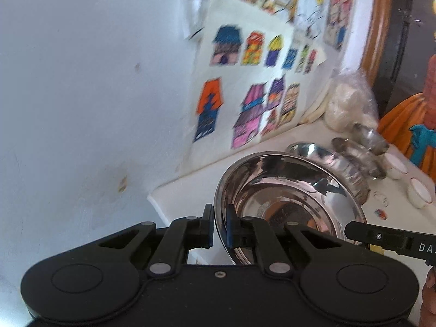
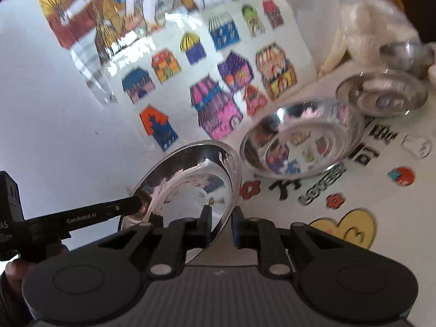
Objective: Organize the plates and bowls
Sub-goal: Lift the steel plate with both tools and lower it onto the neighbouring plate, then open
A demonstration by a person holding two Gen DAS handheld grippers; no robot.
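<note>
Pinching opposite rims, both tongs (image 1: 219, 227) (image 2: 221, 224) seemingly grip one steel plate (image 1: 288, 204).

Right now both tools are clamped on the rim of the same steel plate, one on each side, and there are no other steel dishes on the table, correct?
Not quite. The left tool and right tool do grip the same steel plate on opposite sides, but other steel dishes are on the table: the right wrist view shows a big steel bowl beyond it and a smaller one behind that.

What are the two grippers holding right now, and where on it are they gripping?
Both hold one shiny steel plate: left gripper and right gripper are each clamped on its rim, at opposite sides.
</note>
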